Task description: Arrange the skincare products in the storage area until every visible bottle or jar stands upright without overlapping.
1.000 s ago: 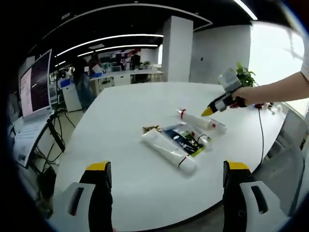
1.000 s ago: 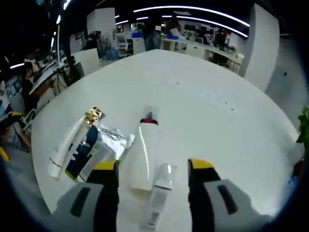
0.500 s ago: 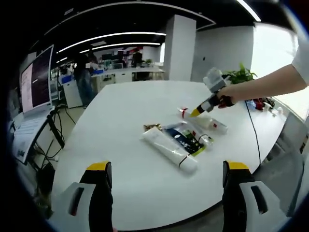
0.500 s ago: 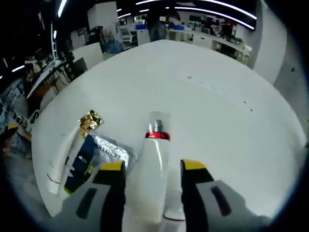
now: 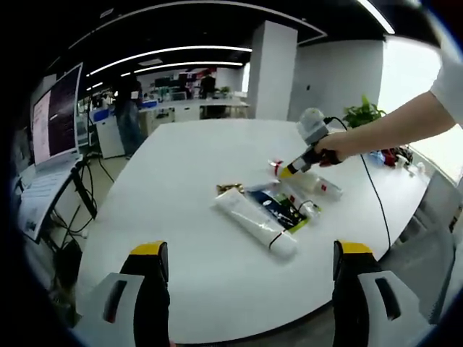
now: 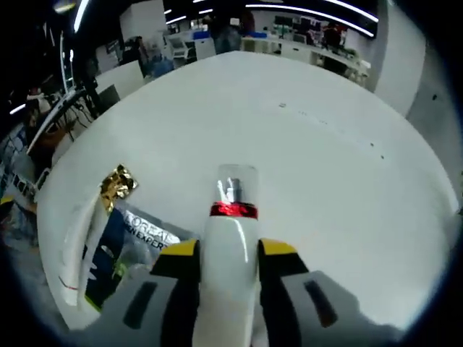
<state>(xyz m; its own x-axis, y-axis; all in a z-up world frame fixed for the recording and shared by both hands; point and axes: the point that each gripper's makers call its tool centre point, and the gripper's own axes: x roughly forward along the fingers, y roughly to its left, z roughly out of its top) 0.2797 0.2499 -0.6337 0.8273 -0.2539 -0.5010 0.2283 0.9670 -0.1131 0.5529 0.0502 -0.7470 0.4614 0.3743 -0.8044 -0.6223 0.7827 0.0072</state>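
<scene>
The right gripper (image 6: 221, 249) has its jaws snug on both sides of the white bottle (image 6: 230, 249), which lies flat on the table (image 6: 325, 173) with its clear cap (image 6: 236, 184) pointing away; whether they are already squeezing it I cannot tell. It looks a rigid, smooth, light bottle, likely slippery, so mid-body is the sensible hold before tipping it upright. The left gripper (image 5: 246, 260) hangs wide open and empty, well back from the tube (image 5: 253, 225) and sachet (image 5: 283, 209).

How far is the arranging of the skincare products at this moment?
Nothing stands upright yet. In hand: the right gripper has its jaws on either side of the lying white pump bottle. Left: the white tube, the sachets and the small bottle lie flat.
</scene>
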